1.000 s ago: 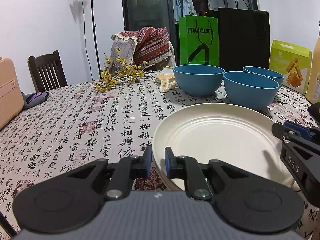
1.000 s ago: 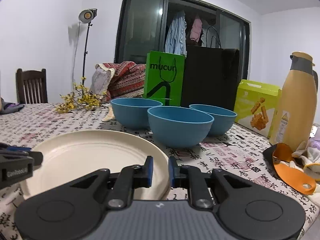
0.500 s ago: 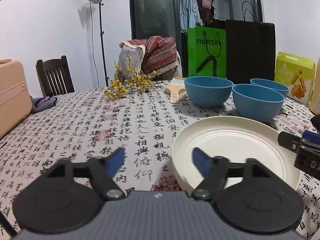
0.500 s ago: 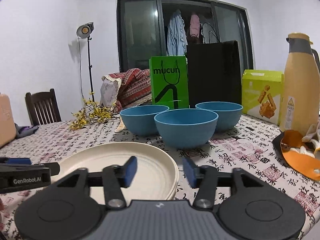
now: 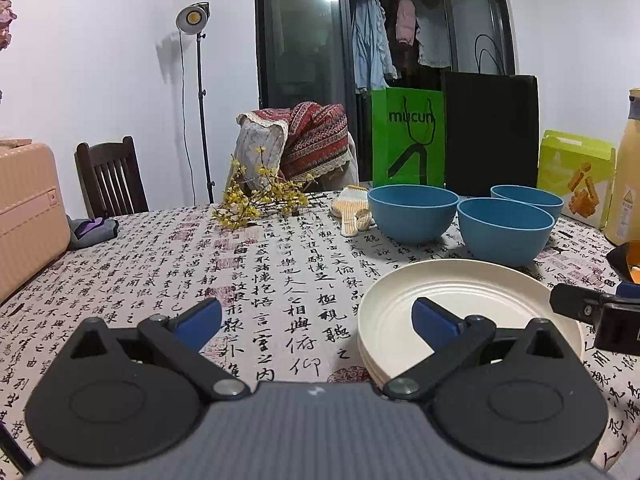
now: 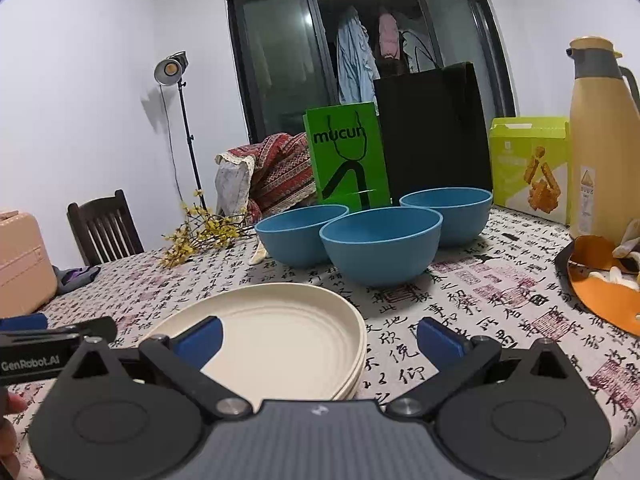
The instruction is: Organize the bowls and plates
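A stack of cream plates point(image 5: 472, 300) point(image 6: 280, 328) lies on the calligraphy-print tablecloth, close in front of both grippers. Behind it stand three blue bowls point(image 5: 412, 216) point(image 5: 504, 232) point(image 5: 526, 200), upright and apart; the right wrist view shows them too point(image 6: 300, 236) point(image 6: 380, 248) point(image 6: 448, 216). My left gripper point(image 5: 316, 318) is opening wide; only the stack's left rim sits in line between its fingers, untouched. My right gripper point(image 6: 318, 338) is opening as well, straddling the right rim without pressing it.
At the back stand a green paper bag point(image 5: 408, 140), a black bag point(image 5: 492, 132), a yellow-green box point(image 6: 528, 164) and a tan thermos point(image 6: 600, 140). Yellow flowers point(image 5: 260, 200) and a glove point(image 5: 354, 210) lie mid-table. A pink suitcase point(image 5: 24, 208) sits left, an orange-lined item point(image 6: 600, 280) right.
Both grippers went from shut to wide open. Each drew back from the plate stack and rose slightly, so the views now look higher over the table.
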### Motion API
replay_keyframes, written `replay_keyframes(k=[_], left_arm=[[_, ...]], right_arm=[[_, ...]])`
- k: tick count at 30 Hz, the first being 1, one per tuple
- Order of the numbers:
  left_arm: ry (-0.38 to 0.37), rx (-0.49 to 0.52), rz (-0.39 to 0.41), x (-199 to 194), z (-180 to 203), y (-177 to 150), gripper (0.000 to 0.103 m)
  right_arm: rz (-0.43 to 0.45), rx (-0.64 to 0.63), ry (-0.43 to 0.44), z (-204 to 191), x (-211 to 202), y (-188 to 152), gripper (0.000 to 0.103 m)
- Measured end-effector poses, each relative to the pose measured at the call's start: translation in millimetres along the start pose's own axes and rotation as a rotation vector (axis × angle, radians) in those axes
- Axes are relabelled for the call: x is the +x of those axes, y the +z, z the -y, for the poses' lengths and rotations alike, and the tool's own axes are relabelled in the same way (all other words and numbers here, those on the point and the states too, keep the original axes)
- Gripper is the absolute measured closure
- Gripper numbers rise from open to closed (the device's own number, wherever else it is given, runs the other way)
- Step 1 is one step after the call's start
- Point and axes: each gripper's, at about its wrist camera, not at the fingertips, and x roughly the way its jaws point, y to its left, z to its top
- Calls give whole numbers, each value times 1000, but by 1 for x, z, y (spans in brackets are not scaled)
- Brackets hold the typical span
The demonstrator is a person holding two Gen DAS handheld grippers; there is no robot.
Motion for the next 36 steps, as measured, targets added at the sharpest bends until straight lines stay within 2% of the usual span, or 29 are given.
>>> replay_keyframes(k=[24, 36], left_arm=[[-24, -53, 50, -52, -35, 7, 0], [-44, -58, 48, -47, -45, 31, 0]], right_arm=[[35, 30, -14, -20, -42, 8, 0], [33, 65, -3, -20, -36, 25, 0]])
